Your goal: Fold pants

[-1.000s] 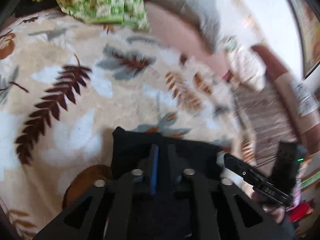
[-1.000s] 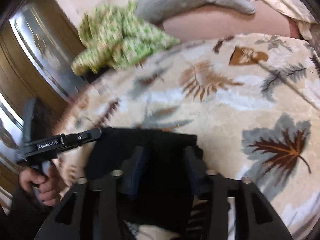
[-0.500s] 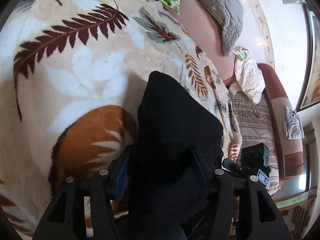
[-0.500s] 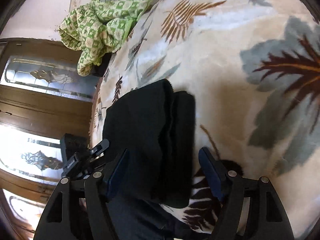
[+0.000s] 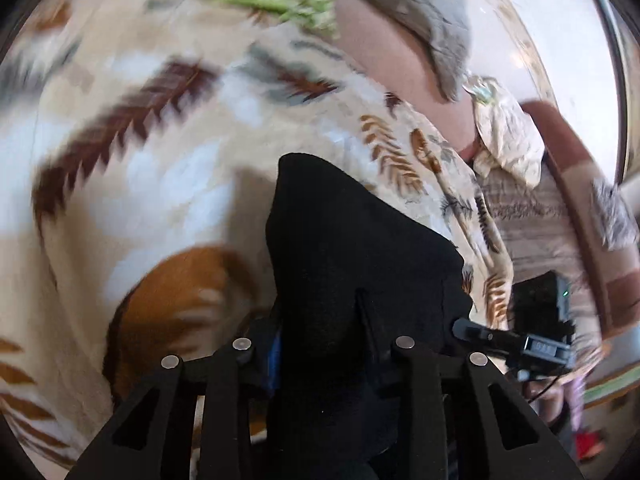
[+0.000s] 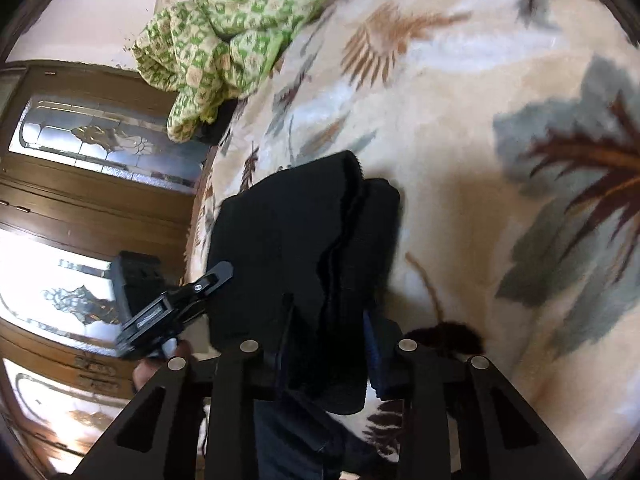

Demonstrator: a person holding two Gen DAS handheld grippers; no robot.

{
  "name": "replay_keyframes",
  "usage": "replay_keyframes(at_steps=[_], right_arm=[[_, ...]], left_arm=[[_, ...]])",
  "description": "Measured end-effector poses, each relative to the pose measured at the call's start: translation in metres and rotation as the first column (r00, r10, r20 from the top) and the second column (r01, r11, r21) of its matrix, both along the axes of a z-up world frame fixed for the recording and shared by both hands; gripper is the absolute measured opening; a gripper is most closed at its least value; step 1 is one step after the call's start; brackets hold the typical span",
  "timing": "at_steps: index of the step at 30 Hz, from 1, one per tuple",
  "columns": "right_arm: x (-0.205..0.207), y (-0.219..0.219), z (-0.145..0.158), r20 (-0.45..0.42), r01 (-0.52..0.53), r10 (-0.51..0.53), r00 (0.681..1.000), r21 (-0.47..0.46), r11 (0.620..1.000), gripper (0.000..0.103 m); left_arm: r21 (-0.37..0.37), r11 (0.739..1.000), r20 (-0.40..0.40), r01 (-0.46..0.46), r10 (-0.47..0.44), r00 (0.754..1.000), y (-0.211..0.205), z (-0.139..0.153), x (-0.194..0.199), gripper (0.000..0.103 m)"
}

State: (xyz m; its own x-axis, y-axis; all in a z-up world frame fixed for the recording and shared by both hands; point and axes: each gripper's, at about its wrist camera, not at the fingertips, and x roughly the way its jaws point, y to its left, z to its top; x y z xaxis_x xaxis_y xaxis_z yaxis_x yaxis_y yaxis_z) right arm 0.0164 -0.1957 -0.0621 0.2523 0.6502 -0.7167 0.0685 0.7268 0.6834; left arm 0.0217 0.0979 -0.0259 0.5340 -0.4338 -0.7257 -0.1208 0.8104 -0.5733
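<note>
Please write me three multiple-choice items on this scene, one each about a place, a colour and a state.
1. Where does the green cloth lie?
A. At the far edge of the blanket
B. On top of the pants
C. On the floor

2. What colour are the pants?
A. Grey
B. Black
C. Brown

3. What is between the jaws of the left gripper and the right gripper?
A. Nothing
B. The green cloth
C. The pants

Answers:
1. A: the cloth is bunched beyond the blanket's far edge, well away from the pants.
2. B: both views show plain black fabric.
3. C: black fabric fills each gap as the jaws close.
</note>
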Motion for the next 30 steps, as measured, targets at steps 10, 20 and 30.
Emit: replay_keyframes(at_steps=[10,20,30], right_arm=[[0.067,-0.082,0.045,0.089,0.081,-0.069,0.994,-0.143,0.986,0.03],[0.058,-0.092,0.037,0.177,0.139,-0.089,0.98,-0.294,0.946,0.041],[-0.052,-0.004,0.077,0.42,0.261,0.023,0.907,-0.605,0.752,0.063]], left_arm=[[-0.034,0.998,0.035,0.057,-0.056,0.998,-0.066,0.015,0.115,0.03],[0.085,0.994,0.021,0.072,-0.074,0.997,-0.091,-0.022,0.16,0.046],[0.306,0.949,0.153,-0.077,0.031,0.988,-0.131,-0.004,0.051,0.054]])
